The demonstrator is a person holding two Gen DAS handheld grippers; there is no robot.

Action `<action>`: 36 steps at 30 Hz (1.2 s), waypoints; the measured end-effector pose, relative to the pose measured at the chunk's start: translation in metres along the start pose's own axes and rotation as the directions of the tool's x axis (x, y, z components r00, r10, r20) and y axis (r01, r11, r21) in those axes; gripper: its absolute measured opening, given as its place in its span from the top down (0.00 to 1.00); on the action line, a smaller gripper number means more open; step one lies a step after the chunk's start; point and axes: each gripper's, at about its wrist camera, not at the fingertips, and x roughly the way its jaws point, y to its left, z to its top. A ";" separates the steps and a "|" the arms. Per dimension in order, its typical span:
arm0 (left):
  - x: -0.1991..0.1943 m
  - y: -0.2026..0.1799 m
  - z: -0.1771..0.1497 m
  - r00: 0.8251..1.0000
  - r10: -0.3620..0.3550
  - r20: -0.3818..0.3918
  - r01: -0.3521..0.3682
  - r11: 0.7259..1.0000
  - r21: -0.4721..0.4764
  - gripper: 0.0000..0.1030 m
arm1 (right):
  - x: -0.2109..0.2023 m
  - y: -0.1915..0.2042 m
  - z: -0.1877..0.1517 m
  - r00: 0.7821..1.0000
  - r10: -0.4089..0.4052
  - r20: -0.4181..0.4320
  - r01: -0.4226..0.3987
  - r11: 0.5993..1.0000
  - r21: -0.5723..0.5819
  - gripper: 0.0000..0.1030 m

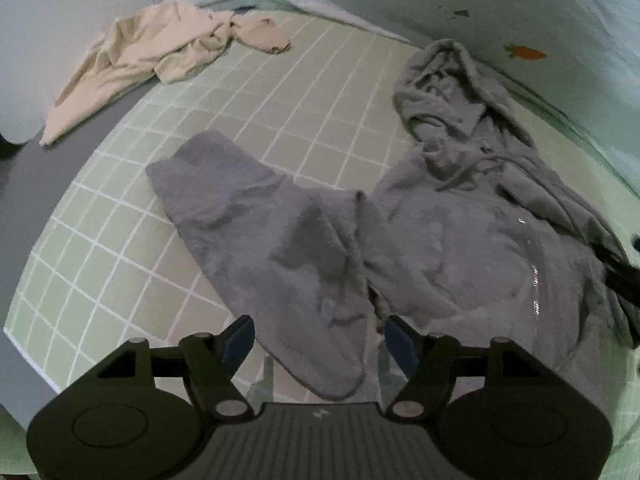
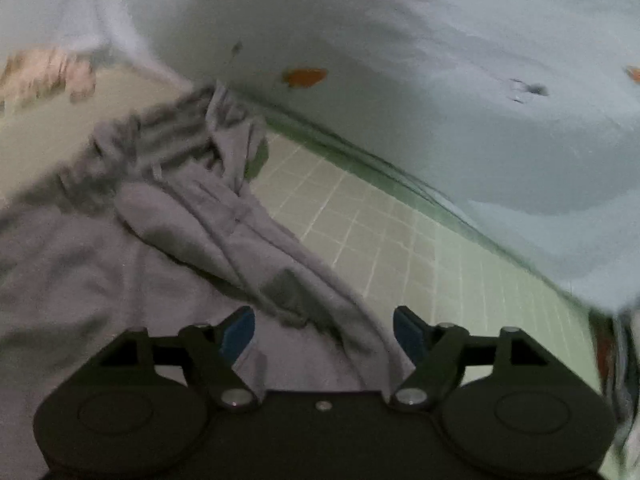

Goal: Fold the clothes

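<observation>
A grey hoodie (image 1: 472, 224) lies spread on the green checked mat (image 1: 312, 92), hood toward the far right, one sleeve (image 1: 256, 220) stretched out to the left. My left gripper (image 1: 318, 342) hangs open above the near end of that sleeve, and its blue pads do not touch the cloth. In the right wrist view the hoodie's other sleeve (image 2: 256, 248) runs in bunched folds down toward my right gripper (image 2: 324, 334). That gripper is open, with the sleeve lying loose below its fingers.
A beige garment (image 1: 160, 52) lies crumpled at the mat's far left corner. Pale blue bedding (image 2: 440, 80) with orange marks rises along the far side. A dark strap (image 1: 618, 268) lies at the hoodie's right edge.
</observation>
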 end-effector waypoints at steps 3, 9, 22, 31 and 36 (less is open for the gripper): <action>-0.010 -0.004 -0.007 0.999 0.032 0.014 -0.032 0.999 0.004 0.29 | 0.033 -0.005 -0.001 0.999 -0.009 -0.047 0.006 0.997 -0.083 0.39; -0.015 -0.002 -0.011 0.997 0.078 0.005 -0.077 0.996 -0.046 0.29 | 0.023 -0.060 -0.018 0.998 -0.063 0.024 0.063 0.998 0.001 0.89; -0.004 0.034 0.004 0.996 0.092 -0.001 -0.091 0.985 -0.147 0.29 | -0.021 -0.240 -0.110 0.827 -0.442 -0.348 0.556 0.735 0.388 0.51; 0.019 0.099 0.020 0.994 0.109 -0.003 -0.105 0.954 -0.282 0.29 | -0.061 -0.123 -0.130 0.930 -0.187 -0.318 0.351 0.713 0.607 0.02; 0.046 0.119 0.038 0.996 0.089 0.002 -0.085 0.955 -0.284 0.29 | -0.069 -0.053 -0.119 0.958 -0.023 -0.284 0.213 0.722 0.658 0.01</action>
